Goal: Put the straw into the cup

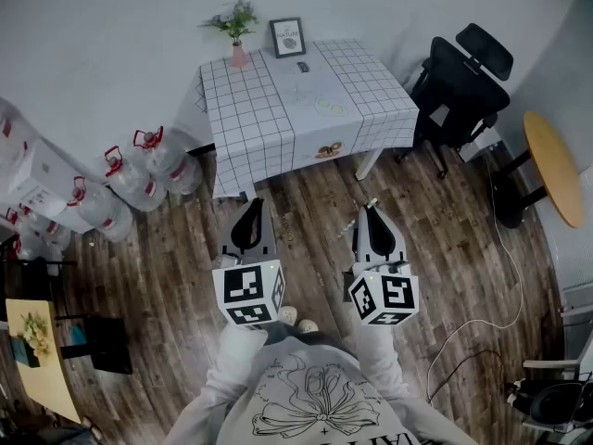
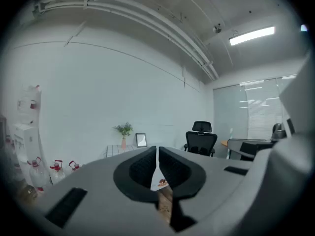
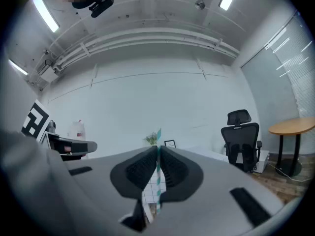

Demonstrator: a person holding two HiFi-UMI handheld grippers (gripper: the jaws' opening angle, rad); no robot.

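The right hand-held gripper [image 3: 157, 155] pinches a thin green-and-white striped straw [image 3: 159, 133] that pokes past its tips; the left hand-held gripper [image 2: 156, 155] is closed, empty.

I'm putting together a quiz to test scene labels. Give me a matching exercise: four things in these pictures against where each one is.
Things:
1. straw
2. potted plant
3. black office chair
4. water jugs

Places:
A. on the floor, left of the checked table in the head view
B. between the jaws of the right gripper
C. at the checked table's far edge
D. on the floor, right of the checked table in the head view

Pairs: 1-B, 2-C, 3-D, 4-A
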